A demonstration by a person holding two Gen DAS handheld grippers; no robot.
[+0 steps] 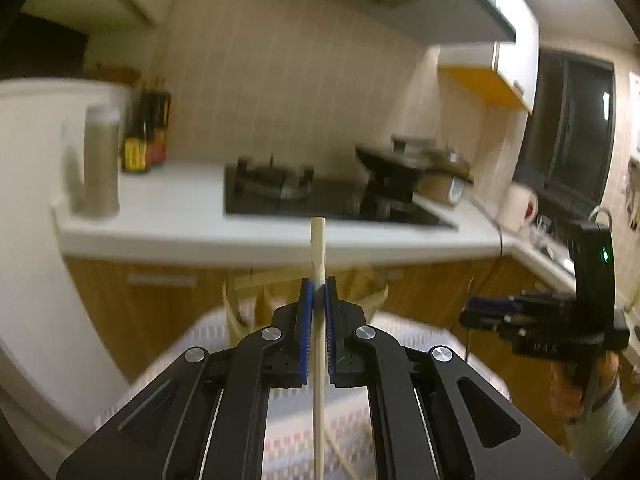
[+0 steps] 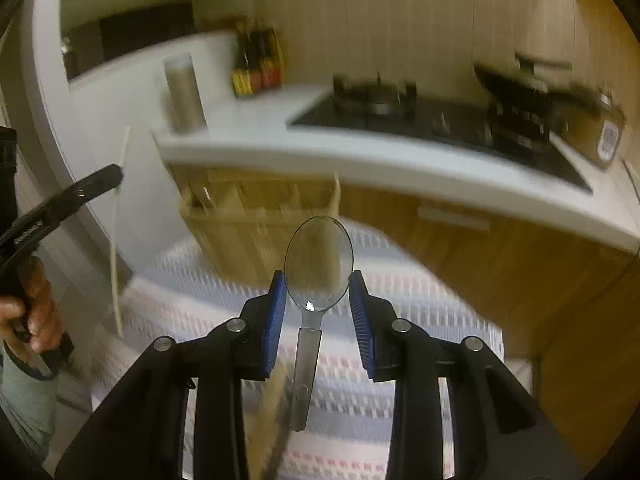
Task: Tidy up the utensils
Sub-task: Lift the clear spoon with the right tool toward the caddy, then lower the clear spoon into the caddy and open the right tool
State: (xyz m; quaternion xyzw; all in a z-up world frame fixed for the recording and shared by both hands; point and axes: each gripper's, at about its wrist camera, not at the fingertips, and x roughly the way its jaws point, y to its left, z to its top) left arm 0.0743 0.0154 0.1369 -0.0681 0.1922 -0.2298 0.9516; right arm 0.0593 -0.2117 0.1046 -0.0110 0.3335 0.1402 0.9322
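Note:
My left gripper (image 1: 319, 292) is shut on a pale wooden chopstick (image 1: 319, 248) that stands upright between the blue pads, held above the table. It also shows in the right wrist view (image 2: 117, 248) at the left. My right gripper (image 2: 318, 292) holds a clear plastic spoon (image 2: 319, 264) by the sides of its bowl, bowl up, handle hanging down. The blue pads (image 2: 276, 312) touch the bowl's edges. A wooden utensil rack (image 2: 256, 216) with several slots stands on the striped tablecloth (image 2: 420, 312) just beyond the spoon. The rack shows in the left wrist view (image 1: 256, 296) behind the fingers.
A white counter (image 1: 168, 216) with a black gas hob (image 1: 320, 192), a pan (image 1: 400, 160), a steel canister (image 1: 100, 160) and sauce bottles (image 1: 146, 136) lies beyond the table. Wooden cabinet doors (image 2: 500, 256) are below it. A white fridge (image 1: 36, 240) stands at the left.

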